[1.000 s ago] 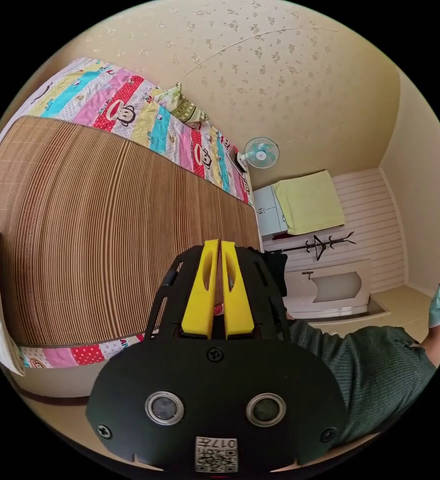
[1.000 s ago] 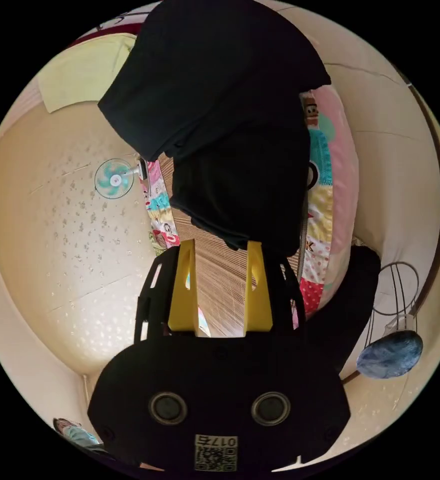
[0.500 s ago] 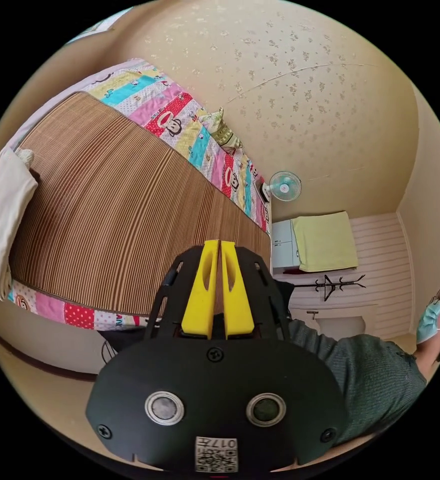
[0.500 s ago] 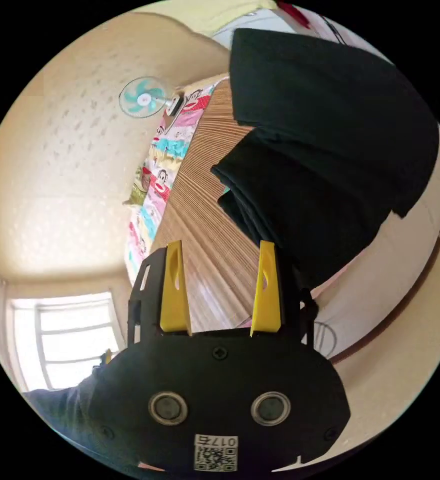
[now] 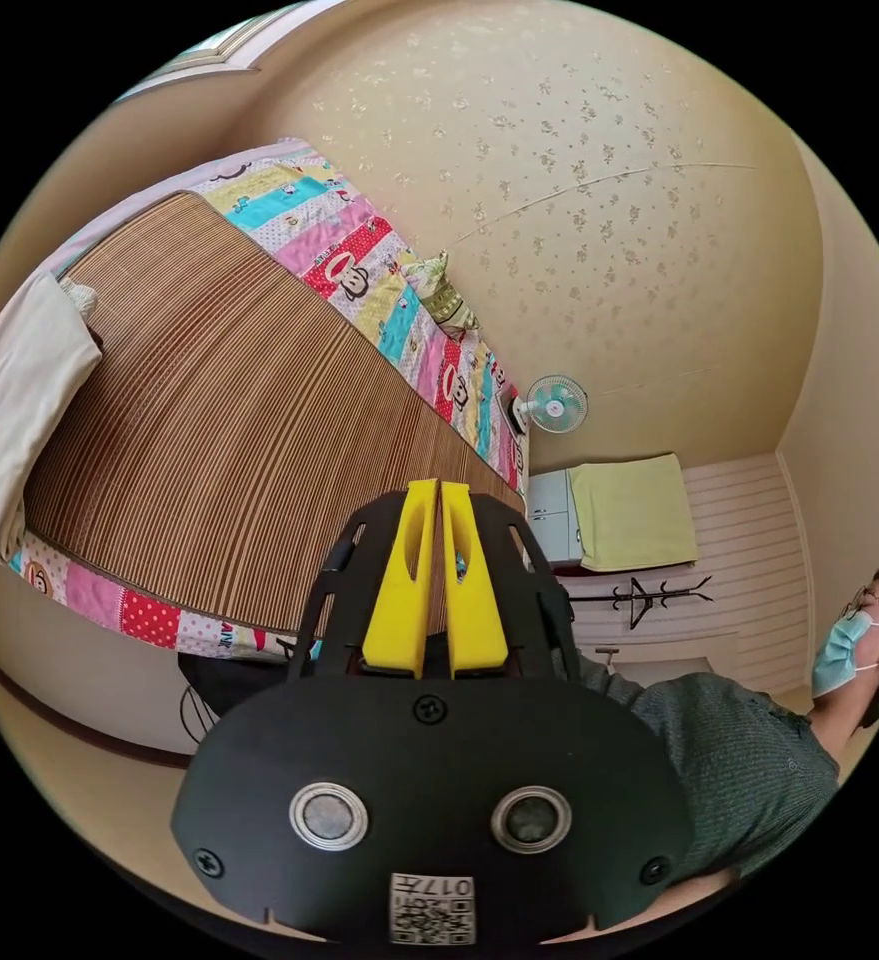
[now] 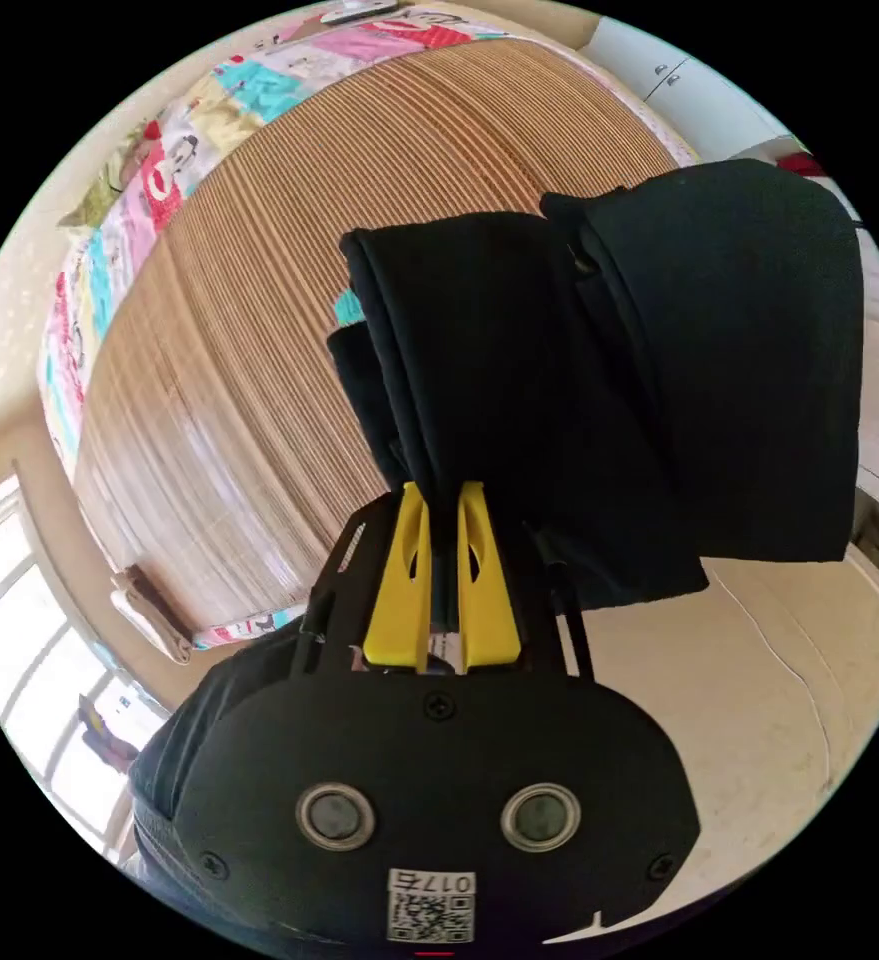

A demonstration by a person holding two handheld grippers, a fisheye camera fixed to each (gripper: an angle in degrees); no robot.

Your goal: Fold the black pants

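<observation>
Bright daylight from the window; sharp, fisheye-bent edges.

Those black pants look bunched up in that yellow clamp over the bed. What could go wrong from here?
1. The right gripper pinches only a narrow edge of the black pants, so the heavy hanging bulk might slip out.
2. The pants are doubled in uneven layers; laid on the striped mat like this, they would likely land wrinkled.
3. The left gripper is shut, with no cloth seen between its fingers, so one grip seems to carry everything.
</observation>
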